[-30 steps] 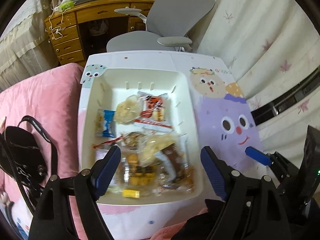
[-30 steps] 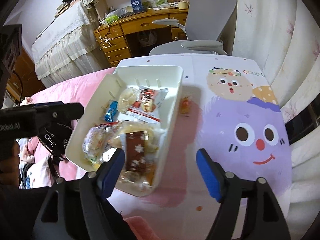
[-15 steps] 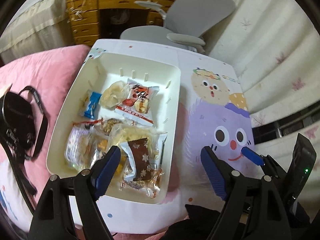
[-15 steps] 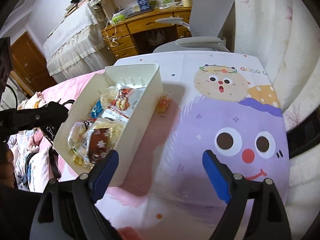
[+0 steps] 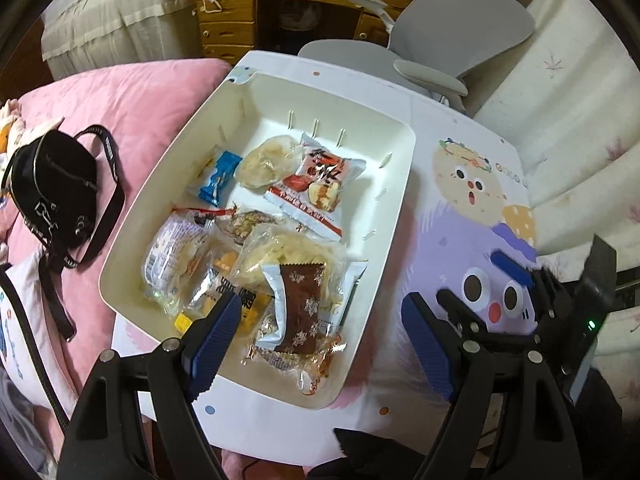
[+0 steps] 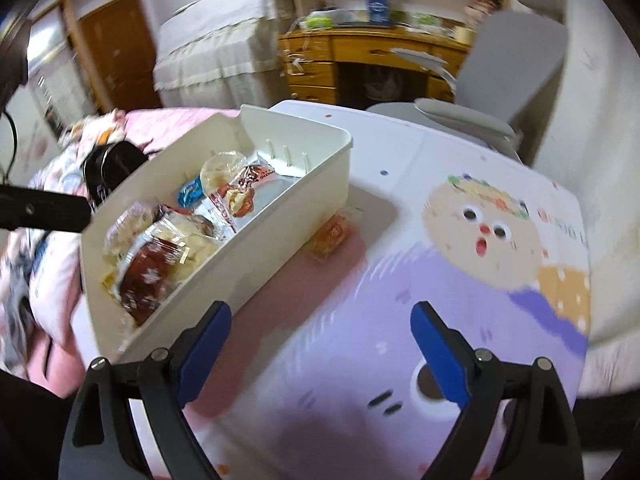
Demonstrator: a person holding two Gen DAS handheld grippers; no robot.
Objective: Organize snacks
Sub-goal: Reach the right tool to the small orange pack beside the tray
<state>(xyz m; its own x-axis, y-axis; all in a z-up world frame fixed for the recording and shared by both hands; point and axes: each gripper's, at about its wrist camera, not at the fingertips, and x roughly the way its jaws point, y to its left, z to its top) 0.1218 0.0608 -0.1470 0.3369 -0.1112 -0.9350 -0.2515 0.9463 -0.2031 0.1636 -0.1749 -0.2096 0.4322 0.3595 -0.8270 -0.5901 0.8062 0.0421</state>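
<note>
From the left wrist, the left gripper (image 5: 318, 336) hung with jaws apart and empty over the near end of a cream bin (image 5: 394, 216) of wrapped snacks, a brown snowflake packet (image 5: 298, 304) uppermost, on the cartoon-printed table (image 5: 460, 208).

From the right wrist, the right gripper (image 6: 320, 344), its jaws just widened and holding nothing, hovered above the table's purple print, while one orange snack (image 6: 330, 236) lay outside, just beside the bin's wall (image 6: 280, 236).
</note>
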